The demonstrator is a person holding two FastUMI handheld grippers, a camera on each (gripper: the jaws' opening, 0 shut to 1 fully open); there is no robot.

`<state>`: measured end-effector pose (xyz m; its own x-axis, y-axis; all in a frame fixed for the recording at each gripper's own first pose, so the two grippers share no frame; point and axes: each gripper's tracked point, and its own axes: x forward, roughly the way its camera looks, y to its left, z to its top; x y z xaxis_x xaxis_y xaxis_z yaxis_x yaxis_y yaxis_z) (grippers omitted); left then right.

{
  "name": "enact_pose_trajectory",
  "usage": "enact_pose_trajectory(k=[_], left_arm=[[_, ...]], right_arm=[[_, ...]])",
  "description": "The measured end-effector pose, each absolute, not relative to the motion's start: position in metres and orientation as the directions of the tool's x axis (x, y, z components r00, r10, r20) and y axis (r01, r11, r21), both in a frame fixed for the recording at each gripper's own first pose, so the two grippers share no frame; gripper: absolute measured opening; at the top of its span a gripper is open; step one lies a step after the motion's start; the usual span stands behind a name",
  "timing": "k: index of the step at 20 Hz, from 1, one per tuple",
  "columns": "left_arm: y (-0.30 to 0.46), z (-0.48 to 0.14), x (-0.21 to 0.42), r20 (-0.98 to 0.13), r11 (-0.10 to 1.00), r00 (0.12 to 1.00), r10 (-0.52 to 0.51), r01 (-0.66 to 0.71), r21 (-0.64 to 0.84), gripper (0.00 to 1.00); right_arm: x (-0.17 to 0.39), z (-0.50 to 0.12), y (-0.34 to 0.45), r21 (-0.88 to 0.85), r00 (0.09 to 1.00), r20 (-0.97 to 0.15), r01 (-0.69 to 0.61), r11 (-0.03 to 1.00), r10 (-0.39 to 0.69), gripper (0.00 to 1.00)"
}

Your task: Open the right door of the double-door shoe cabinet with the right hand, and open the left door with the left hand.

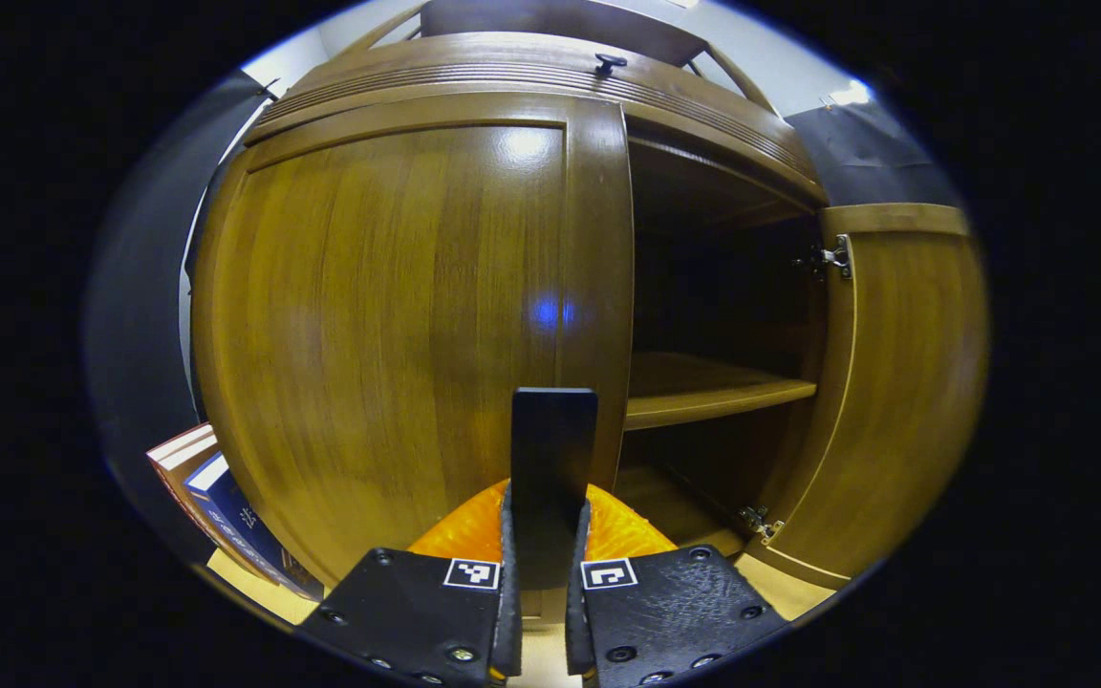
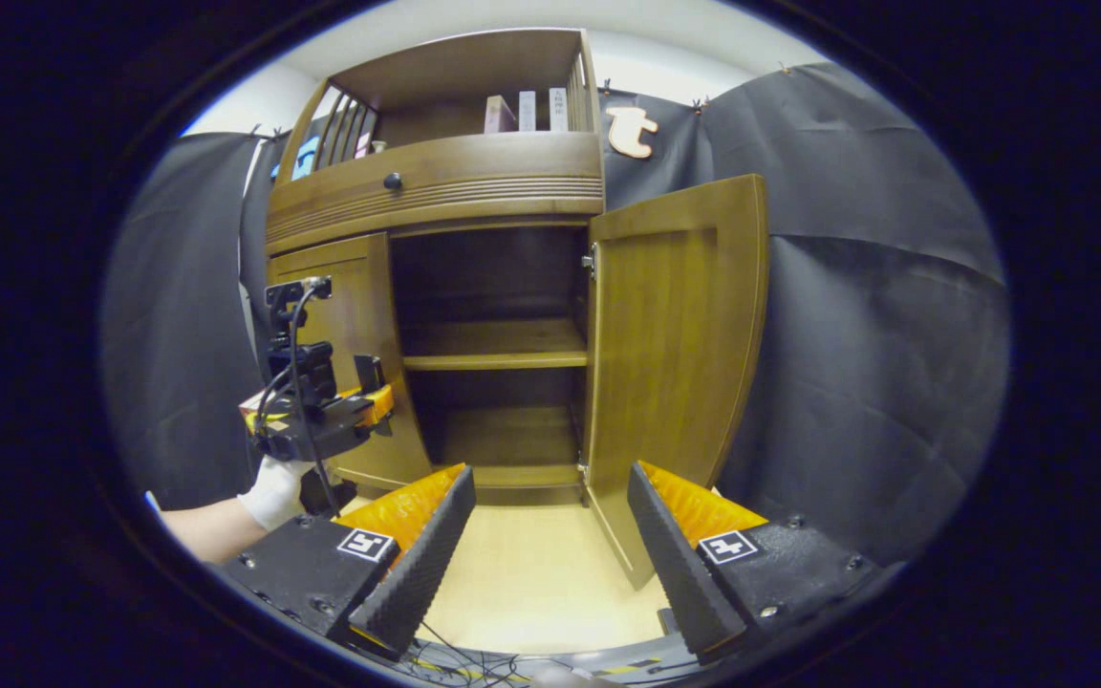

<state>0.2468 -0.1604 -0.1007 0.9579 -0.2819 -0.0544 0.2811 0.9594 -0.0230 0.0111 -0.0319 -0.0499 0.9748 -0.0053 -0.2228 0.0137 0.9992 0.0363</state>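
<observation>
The cabinet (image 2: pixel 436 182) is glossy mid-brown wood with vertical grain, and both the left door (image 1: pixel 398 325) and right door (image 2: pixel 675 334) match it. Ahead of the right hand-held gripper (image 2: pixel 546 535) the floor (image 2: pixel 531 583) is pale yellow. The knob (image 2: pixel 393 181) above is black. The glove (image 2: pixel 273 492) at left is white.

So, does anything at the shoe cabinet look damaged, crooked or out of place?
Nothing stands out. The right door hangs open and straight on its hinges; the left door is closed, with the left gripper shut on its dark handle. The shelf looks level.
</observation>
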Motion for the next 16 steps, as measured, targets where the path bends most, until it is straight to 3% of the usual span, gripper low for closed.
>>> enact_pose_trajectory(k=[10, 16], left_arm=[[-0.120, -0.104, 0.170, -0.047, 0.954, 0.953, -0.300, 0.300, -0.010, 0.17], [-0.067, -0.107, 0.120, -0.057, 0.970, 0.969, -0.242, 0.240, -0.031, 0.17]], right_arm=[[0.002, -0.045, -0.017, 0.028, 0.979, -0.201, -0.021, 0.999, 0.026, 1.00], [0.005, -0.046, 0.000, 0.027, 0.977, -0.205, -0.061, 0.998, 0.065, 1.00]])
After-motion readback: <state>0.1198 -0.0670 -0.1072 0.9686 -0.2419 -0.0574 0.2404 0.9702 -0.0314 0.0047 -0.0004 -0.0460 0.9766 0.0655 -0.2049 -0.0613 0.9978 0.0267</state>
